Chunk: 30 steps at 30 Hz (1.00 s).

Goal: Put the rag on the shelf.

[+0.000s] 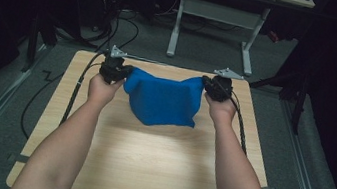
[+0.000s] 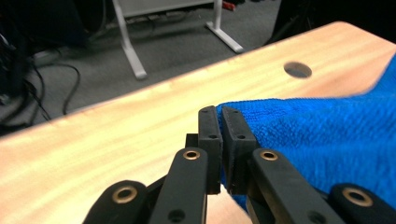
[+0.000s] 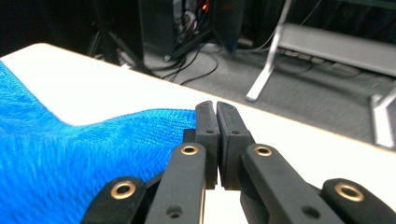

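Above the far half of the wooden table, a blue towel is held stretched between two corners. One corner is clamped by the closed left gripper, the other by the closed right gripper. Laying flat or folding is judged undone. No writing can be read

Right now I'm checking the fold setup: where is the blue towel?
In the high view the blue towel hangs over the far half of the wooden table, stretched between the left claw and right claw, each pinching a top corner.
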{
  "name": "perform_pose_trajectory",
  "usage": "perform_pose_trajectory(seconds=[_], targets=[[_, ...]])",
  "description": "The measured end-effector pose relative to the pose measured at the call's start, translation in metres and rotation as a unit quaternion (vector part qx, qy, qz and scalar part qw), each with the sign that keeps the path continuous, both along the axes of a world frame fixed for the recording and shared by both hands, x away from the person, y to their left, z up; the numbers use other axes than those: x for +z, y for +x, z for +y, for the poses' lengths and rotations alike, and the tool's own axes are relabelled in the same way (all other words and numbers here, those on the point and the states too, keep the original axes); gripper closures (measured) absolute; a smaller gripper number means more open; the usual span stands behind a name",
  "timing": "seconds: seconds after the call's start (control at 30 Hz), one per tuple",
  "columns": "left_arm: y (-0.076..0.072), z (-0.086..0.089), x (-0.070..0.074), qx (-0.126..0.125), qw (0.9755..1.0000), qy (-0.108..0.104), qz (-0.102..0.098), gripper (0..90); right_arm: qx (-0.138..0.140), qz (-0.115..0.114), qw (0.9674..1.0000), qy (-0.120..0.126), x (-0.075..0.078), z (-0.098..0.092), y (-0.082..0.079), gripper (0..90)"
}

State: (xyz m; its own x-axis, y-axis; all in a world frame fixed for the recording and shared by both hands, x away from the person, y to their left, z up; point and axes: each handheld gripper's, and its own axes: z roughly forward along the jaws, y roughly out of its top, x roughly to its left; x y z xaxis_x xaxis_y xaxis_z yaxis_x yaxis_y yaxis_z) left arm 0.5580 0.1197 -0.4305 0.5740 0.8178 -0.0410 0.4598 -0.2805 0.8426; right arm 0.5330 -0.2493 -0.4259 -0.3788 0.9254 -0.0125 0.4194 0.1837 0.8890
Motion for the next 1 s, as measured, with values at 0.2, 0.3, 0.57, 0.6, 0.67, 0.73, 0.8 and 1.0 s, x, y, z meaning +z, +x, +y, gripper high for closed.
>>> perform_pose_trajectory(seconds=[0.2,0.3,0.57,0.6,0.67,0.73,0.8,1.0], targets=[[-0.004,0.001,-0.022,-0.010,0.9995,-0.013,0.027,87.2,0.013,0.028,0.9995,0.006,-0.029,0.006,-0.006,89.0],[-0.006,0.000,-0.030,-0.015,0.9991,-0.017,0.037,87.0,0.017,0.038,0.9990,0.012,-0.039,0.008,-0.011,88.9],[-0.011,-0.004,-0.049,-0.022,0.9975,-0.021,0.063,86.5,0.019,0.055,0.9981,0.019,-0.055,0.008,-0.018,88.9],[-0.011,-0.005,-0.051,-0.024,0.9972,-0.022,0.068,86.5,0.018,0.058,0.9980,0.018,-0.057,0.008,-0.019,88.9],[-0.012,-0.006,-0.055,-0.025,0.9969,-0.019,0.072,86.5,0.019,0.062,0.9977,0.017,-0.059,0.008,-0.020,88.9],[-0.013,-0.007,-0.058,-0.027,0.9966,-0.021,0.075,86.5,0.021,0.065,0.9976,0.016,-0.061,0.008,-0.022,88.8],[-0.014,-0.007,-0.060,-0.028,0.9962,-0.023,0.080,86.5,0.021,0.062,0.9977,0.019,-0.063,0.009,-0.023,88.9],[-0.016,-0.008,-0.068,-0.032,0.9948,-0.019,0.095,86.4,0.017,0.074,0.9969,0.020,-0.070,0.007,-0.026,88.8]])
